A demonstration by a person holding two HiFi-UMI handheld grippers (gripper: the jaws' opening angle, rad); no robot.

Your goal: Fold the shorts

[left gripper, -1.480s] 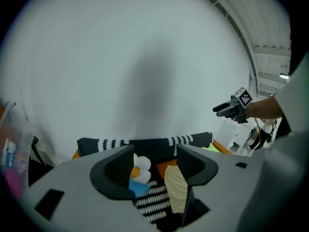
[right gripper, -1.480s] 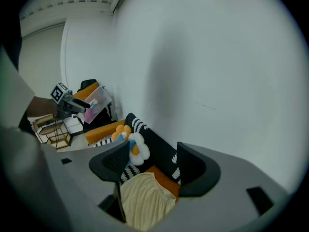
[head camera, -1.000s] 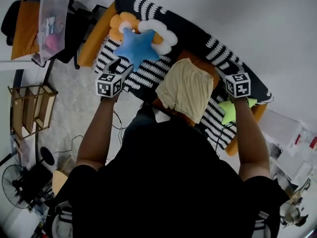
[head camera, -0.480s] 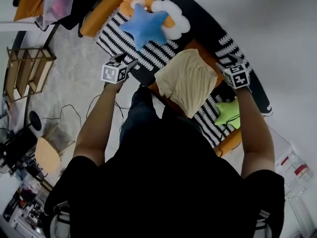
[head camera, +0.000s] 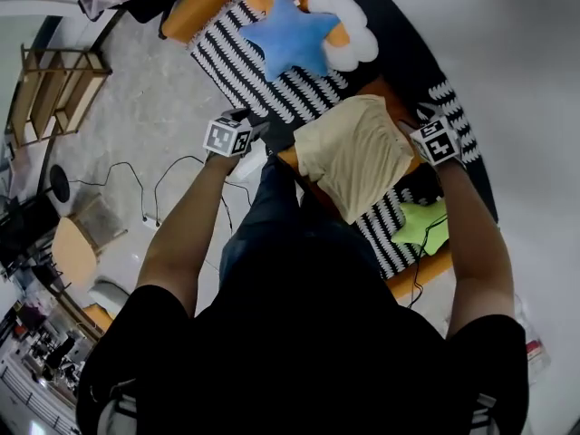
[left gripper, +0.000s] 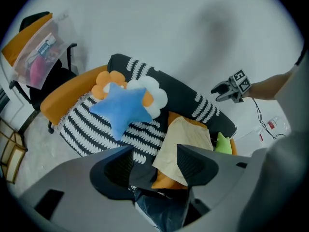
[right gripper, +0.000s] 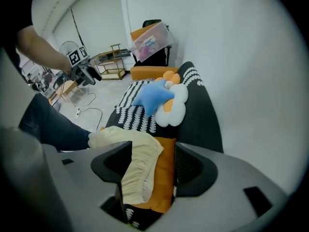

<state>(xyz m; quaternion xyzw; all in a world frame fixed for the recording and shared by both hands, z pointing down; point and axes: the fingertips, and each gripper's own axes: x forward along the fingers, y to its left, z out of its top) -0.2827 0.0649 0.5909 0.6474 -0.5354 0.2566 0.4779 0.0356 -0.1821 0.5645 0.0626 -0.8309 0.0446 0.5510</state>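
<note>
Cream shorts [head camera: 358,157] lie bunched on an orange cushion [right gripper: 163,175] on the striped sofa [head camera: 240,62]. My left gripper [head camera: 260,130] hangs off the shorts' left edge, over the sofa's front; in the left gripper view it [left gripper: 153,166] stands open and holds nothing, the shorts [left gripper: 186,139] beyond its right jaw. My right gripper [head camera: 410,127] is at the shorts' right edge. In the right gripper view it [right gripper: 152,166] is open, its jaws having just closed a little, and the elastic waistband [right gripper: 137,166] shows in the gap without either pad pressing on it.
A blue star cushion [head camera: 290,39] and a white-and-orange flower cushion [head camera: 349,39] lie at the sofa's far end. A green star cushion [head camera: 424,225] sits near the right arm. My jeans leg [head camera: 263,216] is against the sofa's front. Cables [head camera: 172,175] and a wooden rack [head camera: 54,89] are on the floor at left.
Both grippers have come down closer to the shorts, one on each side of them. The head view has tilted, so the sofa has slid up and to the right.
</note>
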